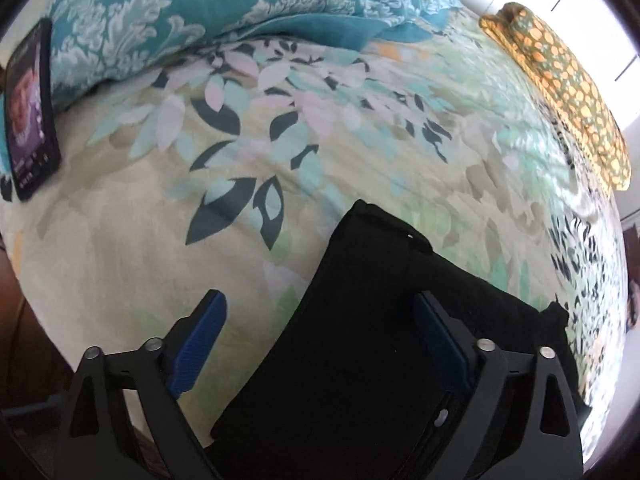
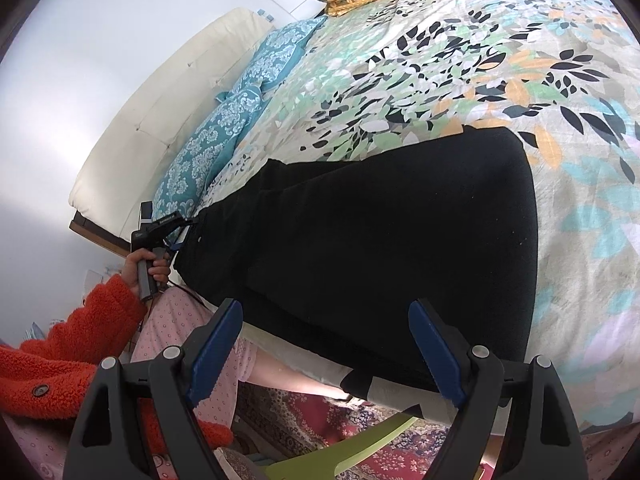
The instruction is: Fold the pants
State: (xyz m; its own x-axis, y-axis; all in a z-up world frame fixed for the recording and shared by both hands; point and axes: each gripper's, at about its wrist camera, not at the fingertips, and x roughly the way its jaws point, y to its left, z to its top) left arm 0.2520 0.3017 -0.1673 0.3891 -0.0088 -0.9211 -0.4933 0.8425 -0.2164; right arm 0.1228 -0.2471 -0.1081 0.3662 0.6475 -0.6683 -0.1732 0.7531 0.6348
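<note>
Black pants lie flat along the near edge of the bed, folded lengthwise, waist end to the left. In the left wrist view the waist end with a button lies between and under the blue pads. My left gripper is open over that end; it also shows in the right wrist view, at the waist. My right gripper is open just above the pants' near edge, holding nothing.
The bed has a leaf-print cover. Teal patterned pillows lie at the head, with a phone leaning beside them. An orange-dotted pillow lies far right. A patterned rug and a green chair part are below the bed edge.
</note>
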